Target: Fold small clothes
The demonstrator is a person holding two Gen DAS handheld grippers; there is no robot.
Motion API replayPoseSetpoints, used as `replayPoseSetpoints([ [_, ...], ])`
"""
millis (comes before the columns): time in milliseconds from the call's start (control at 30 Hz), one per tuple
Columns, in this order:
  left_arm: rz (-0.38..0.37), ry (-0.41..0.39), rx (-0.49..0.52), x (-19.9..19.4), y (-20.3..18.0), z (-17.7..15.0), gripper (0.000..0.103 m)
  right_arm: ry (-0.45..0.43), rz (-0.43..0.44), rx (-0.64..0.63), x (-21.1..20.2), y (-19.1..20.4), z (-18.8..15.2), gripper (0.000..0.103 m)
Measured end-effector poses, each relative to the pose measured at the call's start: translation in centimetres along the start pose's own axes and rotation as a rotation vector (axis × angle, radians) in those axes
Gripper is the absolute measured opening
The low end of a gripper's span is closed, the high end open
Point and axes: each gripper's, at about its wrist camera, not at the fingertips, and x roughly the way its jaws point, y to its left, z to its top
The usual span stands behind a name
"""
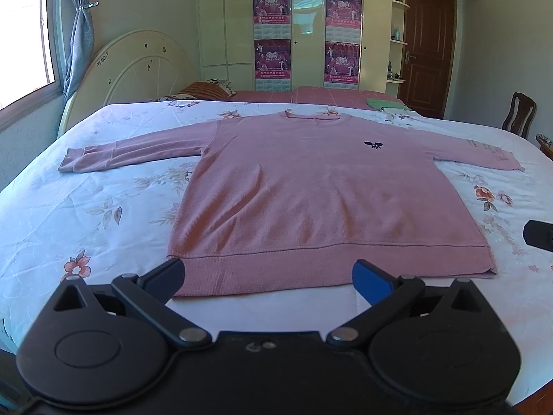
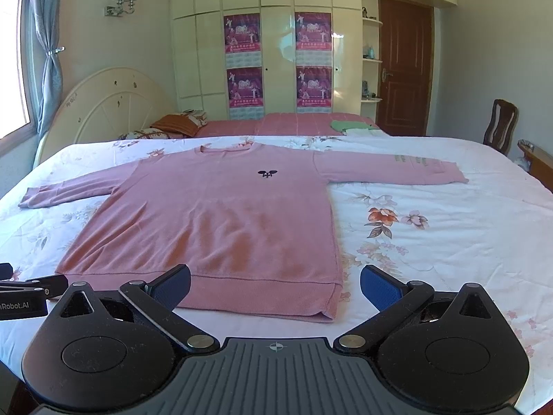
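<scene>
A pink long-sleeved sweater (image 1: 304, 190) (image 2: 221, 218) lies flat and face up on the floral bedsheet (image 1: 86, 200) (image 2: 432, 235), both sleeves spread out, hem toward me, a small dark emblem on the chest. My left gripper (image 1: 269, 278) hovers open just in front of the hem's left half, nothing between its fingers. My right gripper (image 2: 274, 287) stands open over the hem's right corner, holding nothing. In the right wrist view the left gripper's body (image 2: 24, 297) shows at the left edge; in the left wrist view a bit of the right gripper (image 1: 539, 235) shows at the right edge.
A green folded garment (image 1: 387, 103) (image 2: 349, 125) lies on the pink blanket (image 2: 293, 122) at the bed's far side. Pillows (image 2: 179, 122) rest by the round headboard (image 1: 134, 69). A wooden chair (image 2: 501, 128) stands at the right, a wardrobe (image 2: 276, 45) and door behind.
</scene>
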Motion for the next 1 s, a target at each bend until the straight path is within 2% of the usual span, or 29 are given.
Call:
replayPoseSetpoints([
  [67, -0.021, 0.018, -0.018, 0.1, 0.3, 0.1, 0.103, 0.0, 0.002, 0.0, 0.1, 0.1, 0.0, 0.103],
  [200, -0.115, 0.001, -0.143, 0.1, 1.9, 0.5, 0.103, 0.002, -0.006, 0.038, 0.4, -0.6, 0.2, 0.103],
  [300, -0.175, 0.044, -0.098, 1.6, 1.7, 1.4, 0.103, -0.016, -0.028, 0.095, 0.4, -2.1, 0.9, 0.103],
  [367, -0.183, 0.028, -0.078, 2.4, 1.6, 1.8, 0.103, -0.041, -0.05, 0.128, 0.4, -3.4, 1.6, 0.103],
  [433, -0.207, 0.005, -0.113, 3.1, 1.6, 2.6, 0.103, -0.062, -0.086, 0.144, 0.5, -4.6, 2.3, 0.103],
  [467, -0.197, 0.01, -0.113, 3.7, 1.5, 2.9, 0.103, -0.072, -0.109, 0.139, 0.6, -5.1, 2.6, 0.103],
  [567, -0.245, 0.06, -0.143, 5.3, 1.5, 4.1, 0.099, -0.102, -0.143, 0.153, 1.7, -7.5, 3.9, 0.103],
  [633, -0.223, 0.053, -0.126, 6.3, 1.2, 5.0, 0.084, -0.104, -0.145, 0.204, 2.9, -9.7, 5.0, 0.103],
  [700, -0.185, 0.046, -0.107, 7.6, 0.9, 5.9, 0.079, -0.119, -0.153, 0.247, 4.0, -11.9, 6.0, 0.102],
  [767, -0.142, 0.036, -0.098, 9.1, 0.8, 6.9, 0.078, -0.141, -0.171, 0.268, 5.2, -13.9, 7.2, 0.102],
  [867, -0.1, -0.004, -0.105, 11.5, 0.8, 9.0, 0.079, -0.136, -0.195, 0.298, 7.9, -17.3, 9.2, 0.04],
  [967, -0.062, -0.02, -0.121, 14.7, 0.8, 11.1, 0.089, -0.144, -0.19, 0.362, 10.6, -21.2, 10.9, 0.04],
  [1000, -0.049, -0.022, -0.119, 15.7, 0.6, 11.7, 0.088, -0.154, -0.201, 0.381, 11.6, -22.7, 11.4, 0.04],
])
